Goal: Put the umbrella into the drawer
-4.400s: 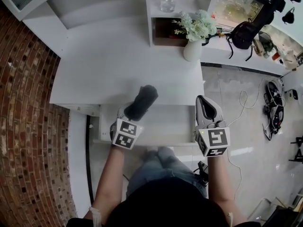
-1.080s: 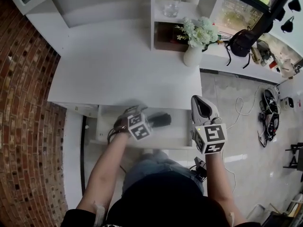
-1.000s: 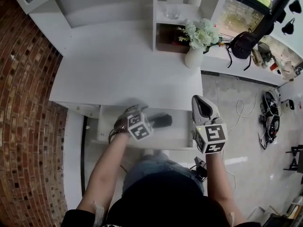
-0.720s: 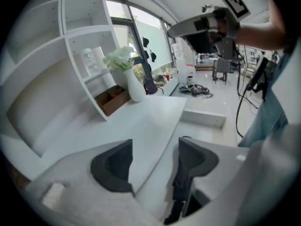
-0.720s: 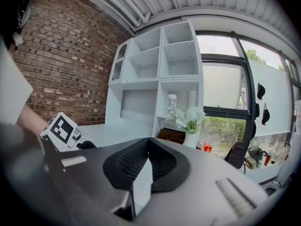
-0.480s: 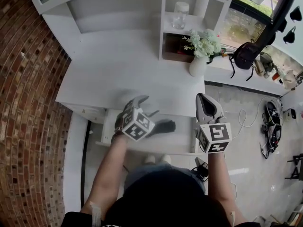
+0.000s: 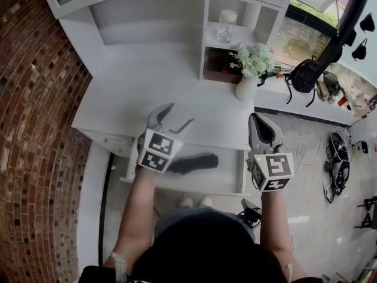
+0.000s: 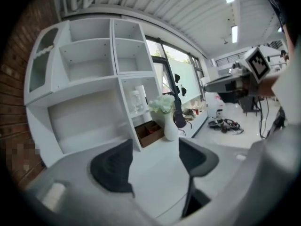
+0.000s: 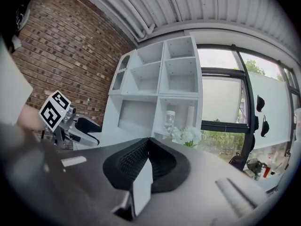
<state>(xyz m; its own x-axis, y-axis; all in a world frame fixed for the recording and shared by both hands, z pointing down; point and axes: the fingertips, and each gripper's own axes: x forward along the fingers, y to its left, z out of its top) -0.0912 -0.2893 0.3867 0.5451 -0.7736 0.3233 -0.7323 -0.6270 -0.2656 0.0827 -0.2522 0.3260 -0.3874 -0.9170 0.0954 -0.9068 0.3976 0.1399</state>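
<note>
The black folded umbrella (image 7: 192,163) lies on its side in the open white drawer (image 7: 226,173) under the desk's front edge. My left gripper (image 7: 176,117) is open and holds nothing. It hovers above the desk's front edge, just above and left of the umbrella. In the left gripper view the left gripper (image 8: 155,160) shows only desk between its spread jaws. My right gripper (image 7: 260,119) is shut on nothing, over the drawer's right end. In the right gripper view the right gripper (image 9: 147,149) has its pads pressed together.
The white desk (image 7: 147,87) carries a shelf unit with a glass jar (image 7: 224,26) and a white vase of flowers (image 7: 247,82) at its back right. A brick wall (image 7: 35,134) stands on the left. A black bag (image 7: 305,74) and cables (image 7: 338,158) lie to the right.
My left gripper has let go of the umbrella, opened, and risen from the drawer to above the desk edge. The umbrella stays lying in the drawer. The right gripper has barely moved.
</note>
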